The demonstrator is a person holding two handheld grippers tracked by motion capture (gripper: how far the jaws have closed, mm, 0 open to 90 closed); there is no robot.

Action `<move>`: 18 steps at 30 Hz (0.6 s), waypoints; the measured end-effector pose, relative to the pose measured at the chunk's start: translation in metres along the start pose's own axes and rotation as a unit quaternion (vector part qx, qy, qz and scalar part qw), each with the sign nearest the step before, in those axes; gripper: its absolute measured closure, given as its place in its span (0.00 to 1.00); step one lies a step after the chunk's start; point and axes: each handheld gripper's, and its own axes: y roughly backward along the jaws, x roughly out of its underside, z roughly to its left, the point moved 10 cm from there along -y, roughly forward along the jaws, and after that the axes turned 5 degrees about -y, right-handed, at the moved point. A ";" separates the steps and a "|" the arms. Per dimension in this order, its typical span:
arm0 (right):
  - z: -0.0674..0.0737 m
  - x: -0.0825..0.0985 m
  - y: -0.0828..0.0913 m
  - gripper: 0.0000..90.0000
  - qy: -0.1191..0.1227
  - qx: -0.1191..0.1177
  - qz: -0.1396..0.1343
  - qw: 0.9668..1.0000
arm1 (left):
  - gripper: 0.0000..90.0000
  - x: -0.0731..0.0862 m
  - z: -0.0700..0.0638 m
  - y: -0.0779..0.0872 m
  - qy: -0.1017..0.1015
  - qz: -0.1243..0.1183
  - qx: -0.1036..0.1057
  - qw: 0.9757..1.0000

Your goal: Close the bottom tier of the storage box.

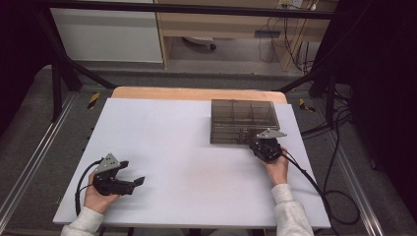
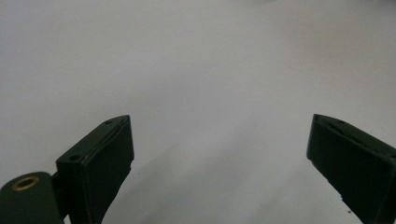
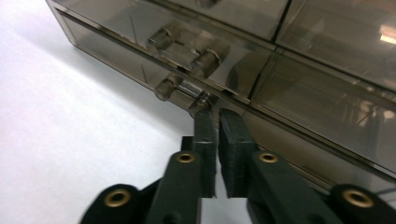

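Note:
A smoky see-through compartment box point(image 1: 243, 118) lies shut at the back right of the white tabletop point(image 1: 187, 162). My right gripper point(image 1: 254, 142) is at its front edge. In the right gripper view the box wall point(image 3: 303, 93) and its clear latch point(image 3: 184, 51) are close ahead. The right gripper point(image 3: 216, 114) has its jaws nearly together, a thin slit between the pads, tips right at the lower latch piece point(image 3: 180, 88). I cannot see anything between the pads. My left gripper point(image 1: 132, 172) rests low at the front left, jaws wide apart over bare table point(image 2: 220, 120).
The table's wooden back edge point(image 1: 196, 93) shows behind the white top. A black frame point(image 1: 59, 73) and cables point(image 1: 334, 162) surround the table. Each gripper's cable trails off toward the person's side.

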 end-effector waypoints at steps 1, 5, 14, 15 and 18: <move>0.001 -0.001 0.002 0.91 0.001 -0.001 -0.004 1.000 | 0.08 0.000 0.000 0.000 0.000 0.001 0.000 1.000; 0.004 0.000 0.009 0.78 0.002 -0.006 -0.004 1.000 | 0.08 0.000 -0.001 -0.001 -0.001 0.001 0.000 1.000; 0.014 0.001 0.019 0.47 0.006 -0.020 -0.011 1.000 | 0.08 0.000 0.000 0.000 -0.001 0.000 0.000 1.000; 0.016 0.001 0.020 0.43 0.003 -0.027 -0.010 1.000 | 0.08 0.000 -0.001 0.000 0.000 0.000 0.000 1.000; 0.020 0.002 0.023 0.31 -0.001 -0.035 -0.008 0.999 | 0.08 0.000 -0.001 0.000 -0.001 0.000 0.000 1.000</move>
